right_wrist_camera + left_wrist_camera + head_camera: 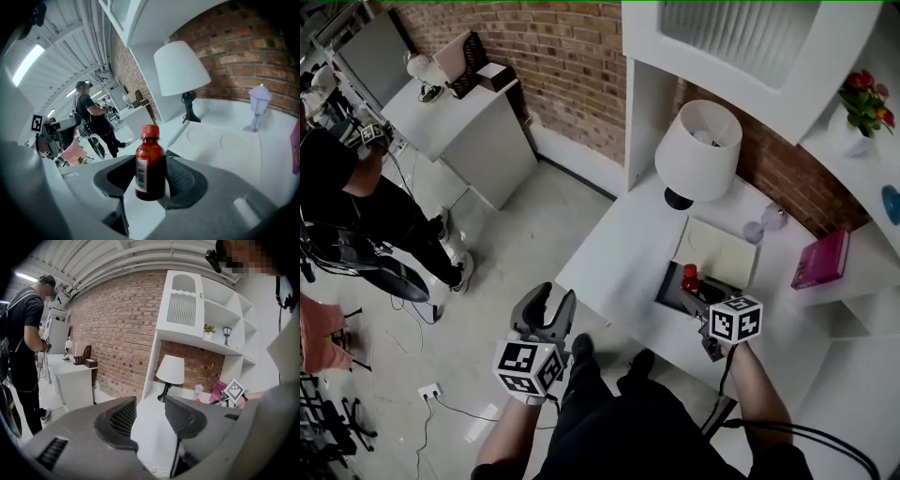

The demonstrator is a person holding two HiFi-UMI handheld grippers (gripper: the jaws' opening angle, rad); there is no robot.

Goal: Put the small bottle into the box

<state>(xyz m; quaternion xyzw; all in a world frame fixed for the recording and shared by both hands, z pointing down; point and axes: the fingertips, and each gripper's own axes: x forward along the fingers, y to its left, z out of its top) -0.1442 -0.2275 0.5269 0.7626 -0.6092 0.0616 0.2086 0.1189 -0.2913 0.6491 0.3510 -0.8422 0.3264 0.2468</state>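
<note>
My right gripper (696, 293) is shut on the small bottle (689, 277), dark red with a red cap and a white label. In the head view the bottle hangs over the dark inside of the box (672, 293), whose white lid (719, 251) lies open behind it on the white table (614, 253). In the right gripper view the bottle (150, 164) stands upright between the two pads of the right gripper (149, 182). My left gripper (551, 302) hangs over the floor left of the table. Its jaws (150, 414) are open with nothing between them.
A white lamp (698, 150) stands at the back of the table, with a small lilac lantern (766, 225) and a pink book (822, 260) to its right. Flowers (865, 98) sit on the shelf. A person (356, 211) stands by another white desk (464, 127) at far left.
</note>
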